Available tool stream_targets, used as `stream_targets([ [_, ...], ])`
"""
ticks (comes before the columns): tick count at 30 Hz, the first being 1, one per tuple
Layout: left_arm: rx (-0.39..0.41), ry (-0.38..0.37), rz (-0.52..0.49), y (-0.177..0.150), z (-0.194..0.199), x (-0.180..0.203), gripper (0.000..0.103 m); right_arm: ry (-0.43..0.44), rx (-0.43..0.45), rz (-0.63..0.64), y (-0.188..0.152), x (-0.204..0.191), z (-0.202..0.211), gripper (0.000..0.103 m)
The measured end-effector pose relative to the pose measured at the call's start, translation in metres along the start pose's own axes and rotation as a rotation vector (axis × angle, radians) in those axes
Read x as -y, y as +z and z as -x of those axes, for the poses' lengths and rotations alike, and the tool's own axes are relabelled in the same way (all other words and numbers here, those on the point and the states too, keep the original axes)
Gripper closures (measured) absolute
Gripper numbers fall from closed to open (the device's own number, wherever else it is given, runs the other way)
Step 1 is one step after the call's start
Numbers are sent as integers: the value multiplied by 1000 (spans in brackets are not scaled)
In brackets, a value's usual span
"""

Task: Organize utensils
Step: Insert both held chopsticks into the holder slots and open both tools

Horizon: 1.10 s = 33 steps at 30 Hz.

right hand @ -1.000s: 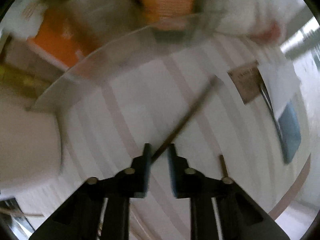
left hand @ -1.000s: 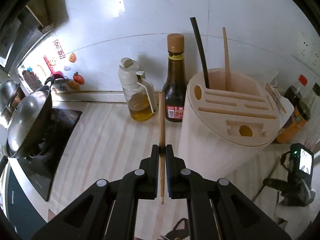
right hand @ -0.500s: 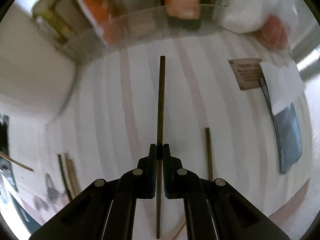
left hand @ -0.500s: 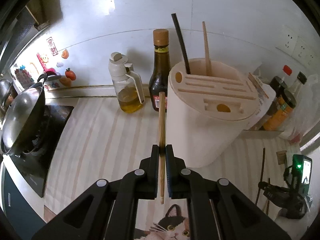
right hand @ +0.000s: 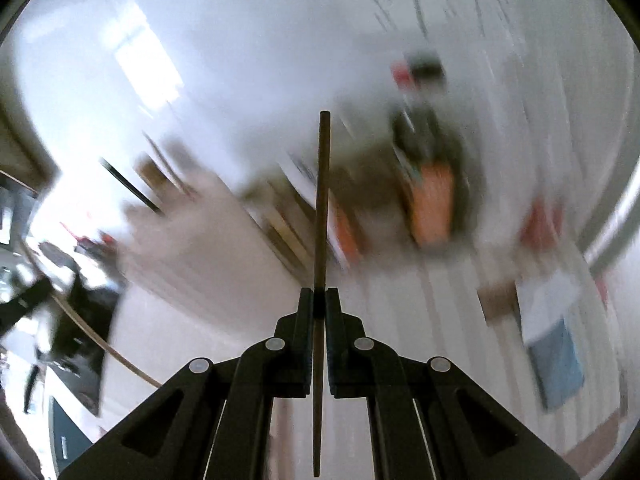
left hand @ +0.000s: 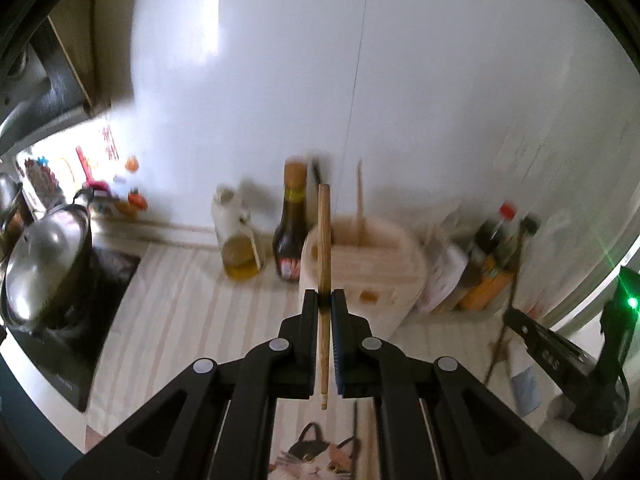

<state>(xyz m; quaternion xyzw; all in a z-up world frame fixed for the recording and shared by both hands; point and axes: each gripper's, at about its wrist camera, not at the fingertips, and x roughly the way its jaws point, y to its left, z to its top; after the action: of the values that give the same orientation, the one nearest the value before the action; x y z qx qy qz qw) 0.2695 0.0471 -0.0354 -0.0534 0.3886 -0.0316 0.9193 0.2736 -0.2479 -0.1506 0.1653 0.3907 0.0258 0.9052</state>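
Observation:
My left gripper (left hand: pixel 325 304) is shut on a light wooden chopstick (left hand: pixel 324 240), held upright in front of the beige utensil holder (left hand: pixel 380 268). A dark chopstick (left hand: pixel 316 172) and a light one (left hand: pixel 359 196) stand in the holder. My right gripper (right hand: pixel 319 300) is shut on a dark brown chopstick (right hand: pixel 322 200), lifted off the counter and pointing up; the blurred holder (right hand: pixel 208 240) is to its left. The right gripper also shows in the left wrist view (left hand: pixel 556 356) at the right.
An oil jug (left hand: pixel 240 248) and a dark sauce bottle (left hand: pixel 292 232) stand left of the holder. Bottles and packets (left hand: pixel 492 256) crowd its right. A wok (left hand: pixel 44 264) sits on the stove at far left. Loose chopsticks (left hand: pixel 496 352) lie on the striped counter (left hand: pixel 180 312).
Both grippers have risen and tilted upward, each with its chopstick. The holder now looks farther and lower in the left view. The right view has swung from the counter toward the wall.

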Motion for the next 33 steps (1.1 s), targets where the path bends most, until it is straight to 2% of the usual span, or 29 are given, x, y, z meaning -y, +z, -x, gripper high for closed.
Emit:
stream_targets([
  [2,35,-27,9,17,14,2,99,55,61,15,25,-18,23,98],
  [6,100,-69,30,56,27,5,99,136,153,41,77,-56,39,98],
  [8,133,-65,34,78,23,7,99,151,198,58,99,-74,40,98],
  [13,152,-57,51,118,-7,4,99,173,285,88,141,-102,19,98],
  [19,112,-50,59,139,-62,-3,99,163,341,95,151,-109,-24,98],
  [26,30,-75,34,131,-109,3,99,149,350,89,145,-101,-66,98],
  [31,-15,-73,31,122,-116,0,97,173,332,128,136,-102,-75,97],
  [33,-18,-63,30,122,-112,-1,90,197,294,141,136,-103,-75,97],
])
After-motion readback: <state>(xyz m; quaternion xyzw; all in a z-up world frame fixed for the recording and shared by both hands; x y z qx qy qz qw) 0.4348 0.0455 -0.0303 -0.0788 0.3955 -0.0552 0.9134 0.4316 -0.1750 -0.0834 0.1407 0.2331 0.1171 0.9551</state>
